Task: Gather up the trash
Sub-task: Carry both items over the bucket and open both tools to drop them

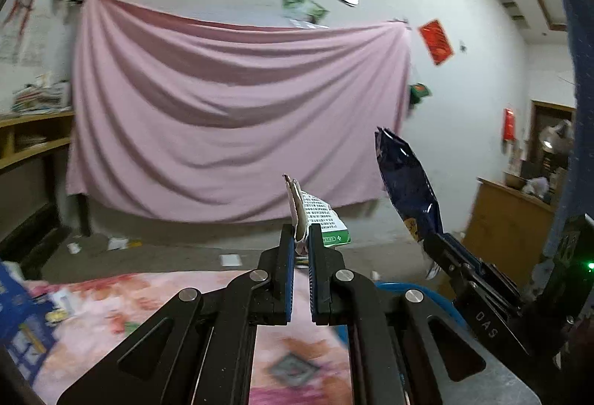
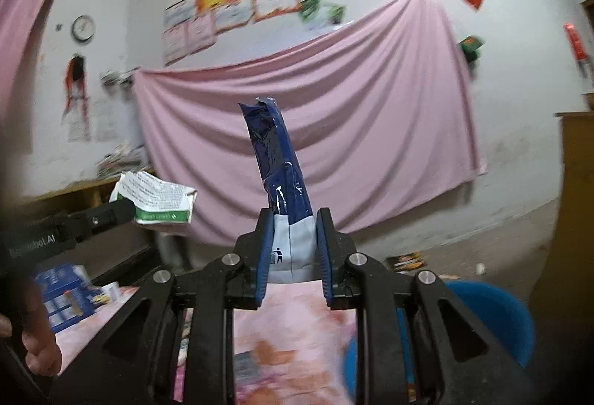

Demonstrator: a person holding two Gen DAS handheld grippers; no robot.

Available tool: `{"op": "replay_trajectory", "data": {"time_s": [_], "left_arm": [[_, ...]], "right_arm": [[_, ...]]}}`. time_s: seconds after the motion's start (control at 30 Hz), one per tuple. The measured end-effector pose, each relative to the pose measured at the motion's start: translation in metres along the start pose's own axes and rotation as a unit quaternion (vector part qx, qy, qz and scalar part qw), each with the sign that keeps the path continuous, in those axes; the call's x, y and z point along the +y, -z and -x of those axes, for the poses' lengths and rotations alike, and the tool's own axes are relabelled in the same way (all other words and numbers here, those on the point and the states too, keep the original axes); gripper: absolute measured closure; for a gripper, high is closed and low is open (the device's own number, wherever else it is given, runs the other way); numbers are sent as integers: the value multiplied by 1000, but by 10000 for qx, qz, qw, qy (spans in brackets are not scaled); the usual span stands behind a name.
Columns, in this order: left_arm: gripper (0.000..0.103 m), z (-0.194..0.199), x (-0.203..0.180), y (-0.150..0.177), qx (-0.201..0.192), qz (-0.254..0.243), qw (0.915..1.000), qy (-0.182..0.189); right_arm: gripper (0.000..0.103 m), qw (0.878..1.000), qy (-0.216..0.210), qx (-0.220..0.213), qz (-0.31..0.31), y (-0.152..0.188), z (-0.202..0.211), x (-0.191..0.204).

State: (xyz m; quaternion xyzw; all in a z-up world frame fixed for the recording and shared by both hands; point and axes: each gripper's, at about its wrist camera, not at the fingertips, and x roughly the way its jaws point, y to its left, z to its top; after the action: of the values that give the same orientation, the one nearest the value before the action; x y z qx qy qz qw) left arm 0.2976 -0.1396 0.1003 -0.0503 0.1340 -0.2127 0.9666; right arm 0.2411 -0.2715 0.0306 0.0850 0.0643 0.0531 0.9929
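My left gripper [image 1: 300,232] is shut on a crumpled white and green printed carton [image 1: 315,215], held up in the air; the same carton [image 2: 157,198] shows at the left of the right wrist view, beside the left gripper's black fingers [image 2: 111,215]. My right gripper [image 2: 292,230] is shut on a tall dark blue snack bag [image 2: 276,159] with a pale lower end, standing upright between the blue pads. In the left wrist view that blue bag [image 1: 406,185] rises at the right, above the right gripper [image 1: 438,241]. Both point roughly level toward a pink sheet on the wall.
A blue round bin [image 2: 490,316] sits low at the right, its rim [image 1: 427,293] just behind my left gripper. A pink flowered tablecloth [image 1: 111,312] lies below with a blue box [image 1: 22,323] at left. Scraps litter the floor [image 1: 118,243]. A wooden cabinet [image 1: 505,219] stands right.
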Motion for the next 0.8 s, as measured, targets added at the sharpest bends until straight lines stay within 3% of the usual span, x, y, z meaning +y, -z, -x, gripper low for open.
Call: {"op": "replay_trajectory", "data": {"time_s": [0.17, 0.37, 0.6, 0.8], "left_arm": [[98, -35, -42, -2, 303, -46, 9981, 526], [98, -81, -93, 11, 946, 33, 9914, 904], [98, -146, -127, 35, 2069, 185, 9748, 813], [98, -175, -130, 60, 2665, 425, 9594, 825]], "right_arm": [[53, 9987, 496, 48, -115, 1, 7, -35], [53, 9922, 1084, 531, -301, 18, 16, -89], [53, 9752, 1484, 1419, -828, 44, 5, -146], [53, 9625, 1483, 1923, -1212, 61, -6, -174]]}}
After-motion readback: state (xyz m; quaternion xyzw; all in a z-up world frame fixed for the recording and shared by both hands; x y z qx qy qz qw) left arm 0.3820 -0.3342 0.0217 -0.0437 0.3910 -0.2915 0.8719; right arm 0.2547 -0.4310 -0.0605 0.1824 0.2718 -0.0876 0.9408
